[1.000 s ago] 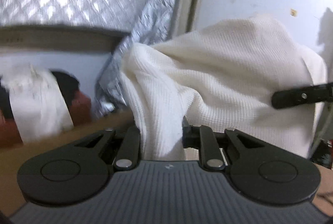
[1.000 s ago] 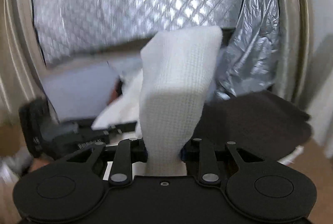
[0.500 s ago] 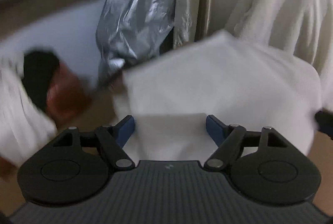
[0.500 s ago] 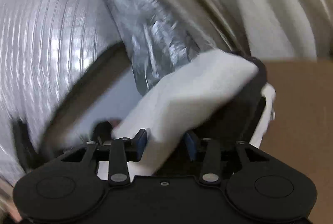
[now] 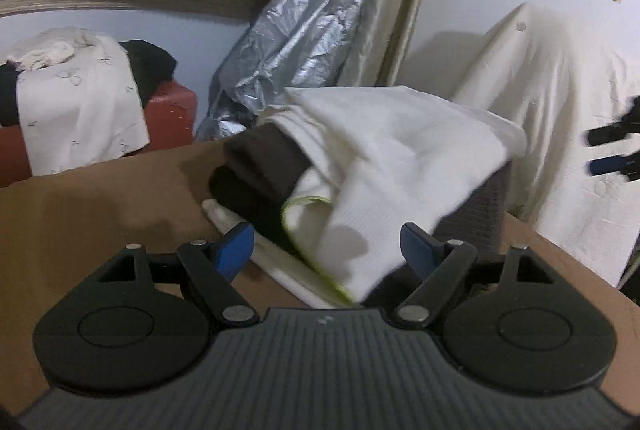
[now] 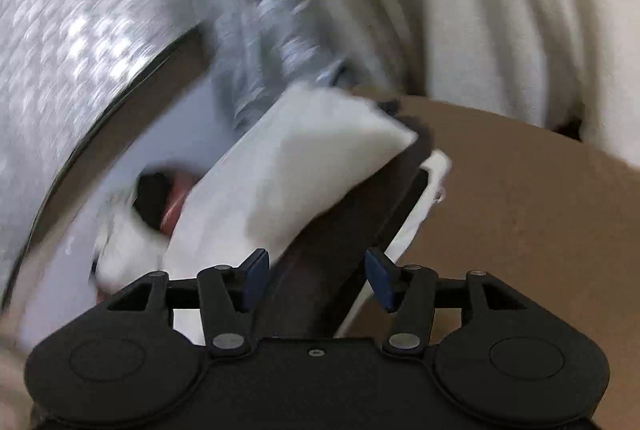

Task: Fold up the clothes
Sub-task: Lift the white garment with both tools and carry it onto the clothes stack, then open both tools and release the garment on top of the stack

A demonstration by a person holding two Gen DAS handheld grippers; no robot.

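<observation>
My left tongs (image 5: pixel 326 246) are wide and hold nothing. My right tongs (image 6: pixel 316 272) are apart too, with nothing pinched between them. The white top (image 5: pixel 400 166) lies folded on a pile of clothes (image 5: pixel 260 170) on the brown table (image 5: pixel 80 206). Its front corner hangs over the edge of the pile, just in front of my left tongs.

I think the white top may slide off, because it sits crooked and droops on one side. If I bump the pile with a blue pad (image 5: pixel 234 248), the dark clothes under it may tip over as well. The right view is blurry, so I may misjudge how close I am.

I see no words or labels I can read
</observation>
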